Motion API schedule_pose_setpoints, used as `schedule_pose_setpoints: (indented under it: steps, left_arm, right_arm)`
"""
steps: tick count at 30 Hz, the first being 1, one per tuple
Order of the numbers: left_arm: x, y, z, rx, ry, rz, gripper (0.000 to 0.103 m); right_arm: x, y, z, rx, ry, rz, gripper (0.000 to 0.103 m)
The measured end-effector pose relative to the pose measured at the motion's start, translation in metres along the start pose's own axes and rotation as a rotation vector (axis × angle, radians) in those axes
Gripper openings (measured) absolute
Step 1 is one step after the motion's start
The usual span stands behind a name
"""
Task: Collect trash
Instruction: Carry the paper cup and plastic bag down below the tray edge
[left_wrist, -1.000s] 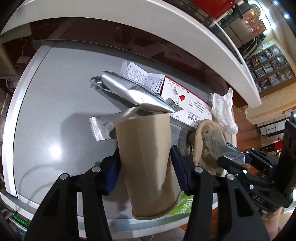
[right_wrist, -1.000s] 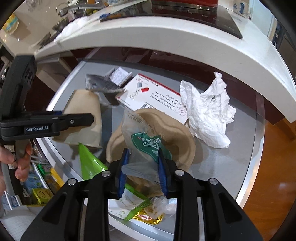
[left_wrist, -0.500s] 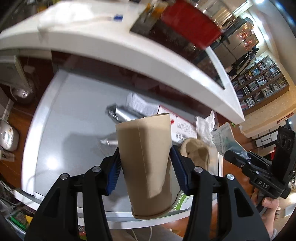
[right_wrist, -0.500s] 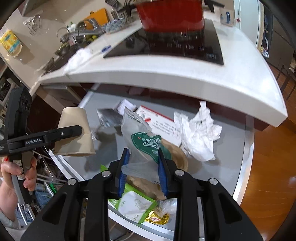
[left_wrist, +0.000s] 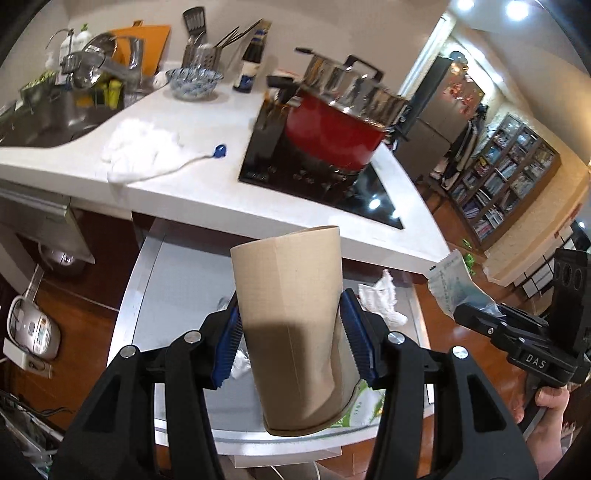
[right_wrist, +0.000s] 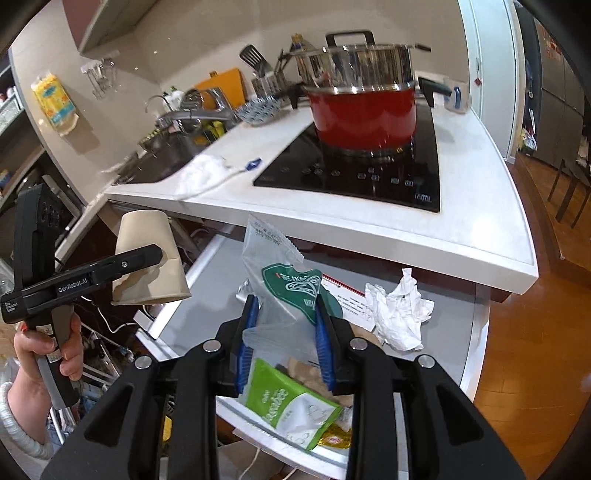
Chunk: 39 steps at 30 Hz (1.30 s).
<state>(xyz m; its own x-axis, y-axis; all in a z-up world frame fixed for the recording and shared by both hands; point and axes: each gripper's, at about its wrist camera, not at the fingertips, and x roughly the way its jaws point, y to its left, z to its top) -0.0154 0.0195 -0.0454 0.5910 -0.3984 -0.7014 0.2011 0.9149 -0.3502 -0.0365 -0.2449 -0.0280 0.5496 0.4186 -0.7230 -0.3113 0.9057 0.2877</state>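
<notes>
Two tool labels ("GenRobot.AI" (right_wrist: 72, 286), "DAS" (left_wrist: 535, 361))

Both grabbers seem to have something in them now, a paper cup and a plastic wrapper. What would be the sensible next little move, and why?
Probably carry both pieces away to a bin, which no view shows. The left gripper is shut on the paper cup and the right gripper on the clear wrapper, both clear of the grey table. The crumpled tissue and green packet there must wait for free jaws.
</notes>
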Motion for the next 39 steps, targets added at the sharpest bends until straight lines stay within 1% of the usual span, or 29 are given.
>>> schedule_pose_setpoints:
  steps: [5, 10, 14, 18, 21, 26, 30, 31, 33, 36, 39]
  left_arm:
    - [-0.017, -0.005, -0.006, 0.043, 0.003, -0.030, 0.052]
    - [-0.020, -0.007, -0.012, 0.054, 0.020, -0.058, 0.052]
    - [-0.023, -0.013, -0.019, 0.090, 0.039, -0.083, 0.052]
    - [-0.028, -0.016, -0.027, 0.124, 0.067, -0.153, 0.052]
    - [-0.030, -0.020, -0.035, 0.175, 0.105, -0.163, 0.052]
    - [-0.026, -0.024, -0.054, 0.211, 0.179, -0.179, 0.052]
    - [-0.014, -0.026, -0.079, 0.233, 0.270, -0.192, 0.052]
    - [-0.009, -0.028, -0.089, 0.245, 0.308, -0.192, 0.052]
    - [-0.001, -0.030, -0.106, 0.263, 0.355, -0.190, 0.052]
    - [0.011, -0.031, -0.127, 0.273, 0.413, -0.191, 0.052]
    - [0.024, -0.032, -0.149, 0.289, 0.453, -0.187, 0.052]
  right_arm:
    - [-0.016, 0.005, -0.010, 0.016, -0.009, 0.013, 0.029]
    - [-0.020, 0.006, -0.020, 0.037, -0.002, 0.017, 0.029]
    - [-0.022, 0.005, -0.028, 0.059, 0.012, 0.037, 0.029]
    - [-0.028, -0.001, -0.039, 0.101, 0.025, 0.069, 0.029]
    - [-0.031, -0.003, -0.049, 0.117, 0.047, 0.084, 0.029]
    - [-0.028, -0.005, -0.073, 0.139, 0.117, 0.092, 0.029]
    - [-0.017, -0.004, -0.100, 0.150, 0.206, 0.089, 0.029]
    - [-0.013, -0.003, -0.109, 0.158, 0.234, 0.096, 0.030]
    - [-0.007, 0.000, -0.123, 0.159, 0.275, 0.097, 0.030]
    - [0.005, 0.003, -0.144, 0.174, 0.333, 0.108, 0.030]
    - [0.018, 0.004, -0.163, 0.187, 0.377, 0.120, 0.029]
